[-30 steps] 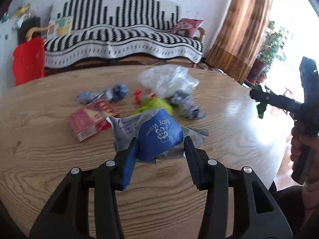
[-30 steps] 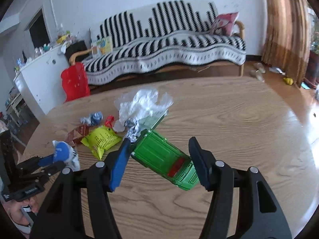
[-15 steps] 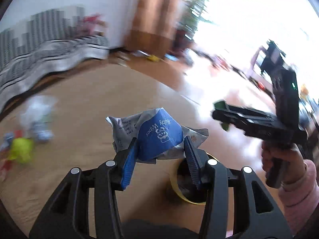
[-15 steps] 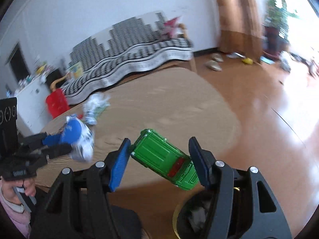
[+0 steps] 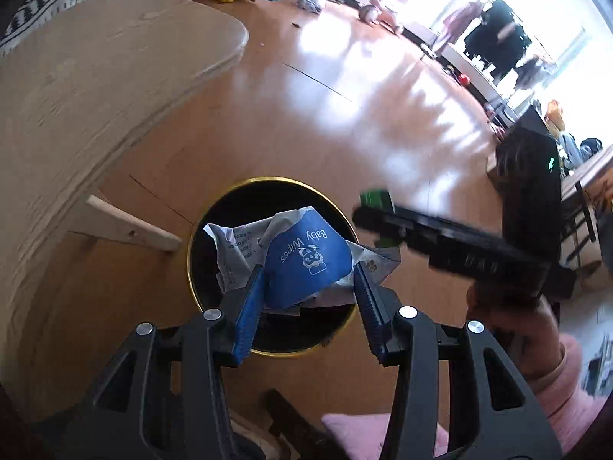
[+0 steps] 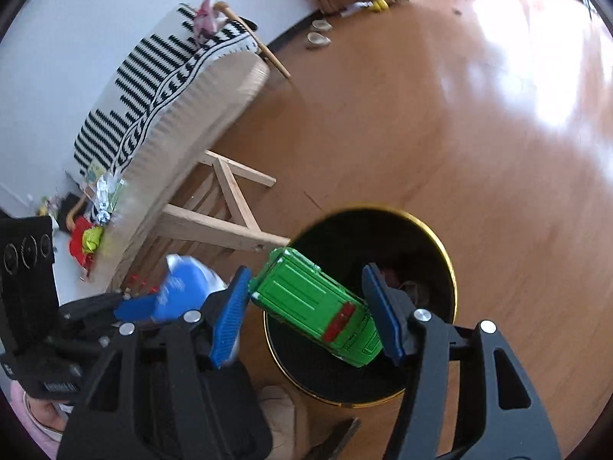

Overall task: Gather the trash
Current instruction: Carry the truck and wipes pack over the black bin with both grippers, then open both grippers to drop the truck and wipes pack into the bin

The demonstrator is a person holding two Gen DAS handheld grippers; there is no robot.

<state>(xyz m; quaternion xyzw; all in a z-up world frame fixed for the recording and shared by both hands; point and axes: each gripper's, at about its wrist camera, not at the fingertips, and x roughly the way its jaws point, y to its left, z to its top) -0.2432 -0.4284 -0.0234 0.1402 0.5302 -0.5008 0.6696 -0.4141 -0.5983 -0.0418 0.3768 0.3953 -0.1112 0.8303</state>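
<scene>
Glossy wooden floor fills both views, with the round table [image 5: 95, 88] at ten o'clock. Below both tools stands a black, gold-rimmed bin [image 6: 440, 237]. Over its mouth, the left gripper [image 5: 308, 287] clamps a crumpled baby-wipes packet [image 5: 306, 257] between its blue pads. The right gripper [image 6: 310, 303] pinches a green toy car [image 6: 318, 306], tilted, nose toward ten o'clock, above the bin's opening.

Both loaded tongs have swung from the table [image 5: 95, 76] to over the bin [image 5: 214, 222].
</scene>
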